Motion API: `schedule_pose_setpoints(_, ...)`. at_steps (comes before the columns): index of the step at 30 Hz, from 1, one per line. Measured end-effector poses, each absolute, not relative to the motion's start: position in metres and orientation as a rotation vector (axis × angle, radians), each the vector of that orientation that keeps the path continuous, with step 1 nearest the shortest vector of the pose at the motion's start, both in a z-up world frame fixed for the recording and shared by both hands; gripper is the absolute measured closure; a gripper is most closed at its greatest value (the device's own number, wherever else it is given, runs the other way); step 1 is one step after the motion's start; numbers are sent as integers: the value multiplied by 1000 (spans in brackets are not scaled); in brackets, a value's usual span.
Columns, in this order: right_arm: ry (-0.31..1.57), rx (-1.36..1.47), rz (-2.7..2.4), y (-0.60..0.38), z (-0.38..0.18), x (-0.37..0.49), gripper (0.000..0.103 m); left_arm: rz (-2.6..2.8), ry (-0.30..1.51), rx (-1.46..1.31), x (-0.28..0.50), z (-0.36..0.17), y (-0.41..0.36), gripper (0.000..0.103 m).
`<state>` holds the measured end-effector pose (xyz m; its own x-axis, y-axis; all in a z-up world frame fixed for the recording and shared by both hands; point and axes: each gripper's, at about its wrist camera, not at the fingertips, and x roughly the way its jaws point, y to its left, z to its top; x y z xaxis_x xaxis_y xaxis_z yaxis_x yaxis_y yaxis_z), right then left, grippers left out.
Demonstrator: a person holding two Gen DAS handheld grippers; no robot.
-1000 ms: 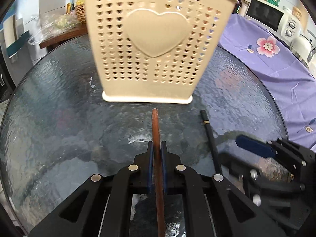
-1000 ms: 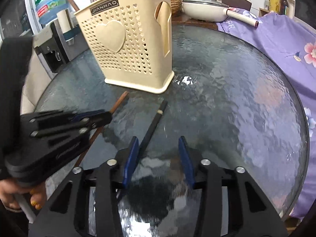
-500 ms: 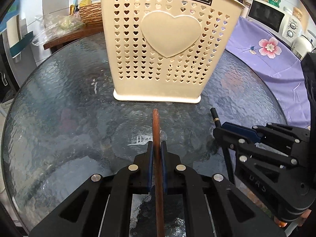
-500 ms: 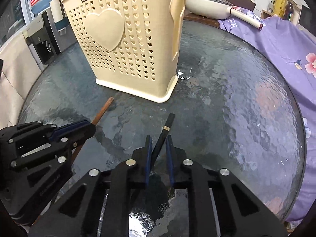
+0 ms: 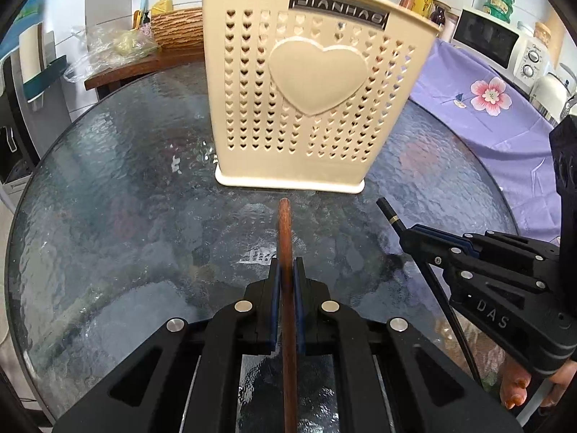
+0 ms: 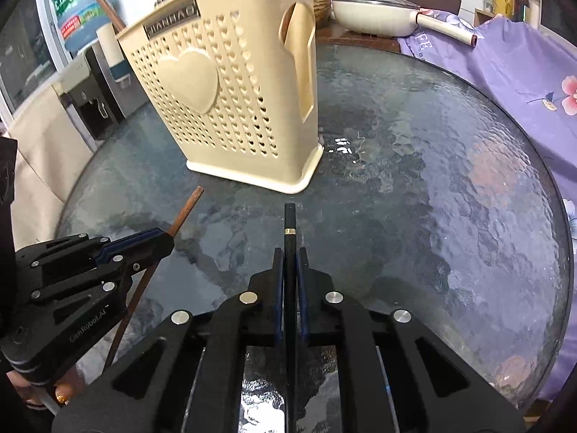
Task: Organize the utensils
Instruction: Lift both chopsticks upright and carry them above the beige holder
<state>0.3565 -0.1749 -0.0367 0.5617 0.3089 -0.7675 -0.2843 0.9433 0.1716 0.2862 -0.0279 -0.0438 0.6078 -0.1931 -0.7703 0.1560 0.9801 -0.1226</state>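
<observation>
While the left gripper [image 5: 285, 270] clamps its blue pads onto a brown chopstick [image 5: 284, 231], the right gripper [image 6: 289, 259] is closed the same way on a black chopstick [image 6: 289, 223] with a thin gold band near its end. Both sticks point forward over the round textured glass table [image 5: 108, 198], their free ends just short of the base of the cream utensil holder [image 5: 306, 108]. That holder stands upright near the far side of the table, its wall pierced with small heart holes around a raised heart, and several utensil handles rise from its top. In the left wrist view the right gripper sits close on the right, its black stick running under its jaws toward the table's near edge. In the right wrist view the left gripper [image 6: 164, 236] sits low on the left, the brown stick [image 6: 187, 209] slanting up past it. Behind the table are a purple flowered cloth [image 5: 505, 115], a white microwave [image 5: 505, 47], a woven basket [image 5: 176, 29] on a wooden shelf, and, in the right wrist view, a white pan [image 6: 375, 14] and a water bottle [image 6: 72, 14].
</observation>
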Motion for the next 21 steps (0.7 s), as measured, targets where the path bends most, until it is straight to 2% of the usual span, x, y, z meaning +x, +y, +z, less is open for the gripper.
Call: schedule_pose_setpoints(21,723,202,520,-208,40,320,95,-259,730,-91,248,30,-24,96)
